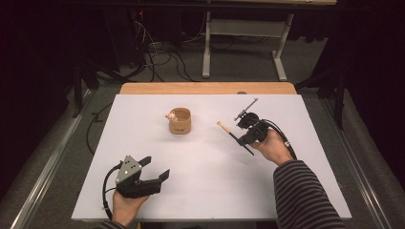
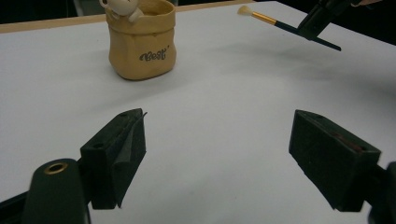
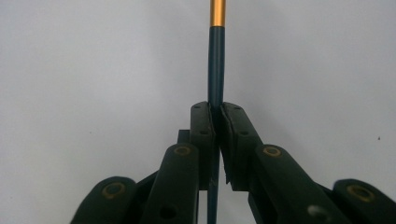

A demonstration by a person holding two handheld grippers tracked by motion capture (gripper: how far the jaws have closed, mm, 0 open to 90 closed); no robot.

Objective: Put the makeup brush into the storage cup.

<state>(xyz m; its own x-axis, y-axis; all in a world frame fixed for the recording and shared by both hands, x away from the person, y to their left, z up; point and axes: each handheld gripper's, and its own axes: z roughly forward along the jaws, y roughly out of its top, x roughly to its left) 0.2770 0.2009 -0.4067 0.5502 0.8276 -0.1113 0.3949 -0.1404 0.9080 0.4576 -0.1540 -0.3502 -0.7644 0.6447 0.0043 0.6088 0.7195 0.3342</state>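
A person's right gripper point(image 1: 244, 134) is clenching a slim dark-teal makeup brush point(image 1: 232, 135) with a gold band and pale bristle tip; in the right gripper view the jaws are pinching the handle point(image 3: 216, 70) partway along, the gold band beyond their tips. The brush is hanging clear of the sheet, its bristle end pointing away from the claw toward a tan, sack-shaped ceramic cup point(image 1: 180, 121) standing well apart from that claw. The step in hand is likely carrying the brush to the cup — doing it well probably means tipping the handle end downward over the cup's open mouth, lowering gently, and letting go only once it is inside, so the light cup is not knocking over. The left gripper point(image 1: 154, 173) is resting with jaws spread wide, nothing between them, the cup well ahead of it. The surface is a plain white tabletop point(image 1: 205, 191) edged in pale wood; beyond it — dark room, grey floor, trailing cables point(image 1: 162, 55), a white desk frame point(image 1: 243, 38).
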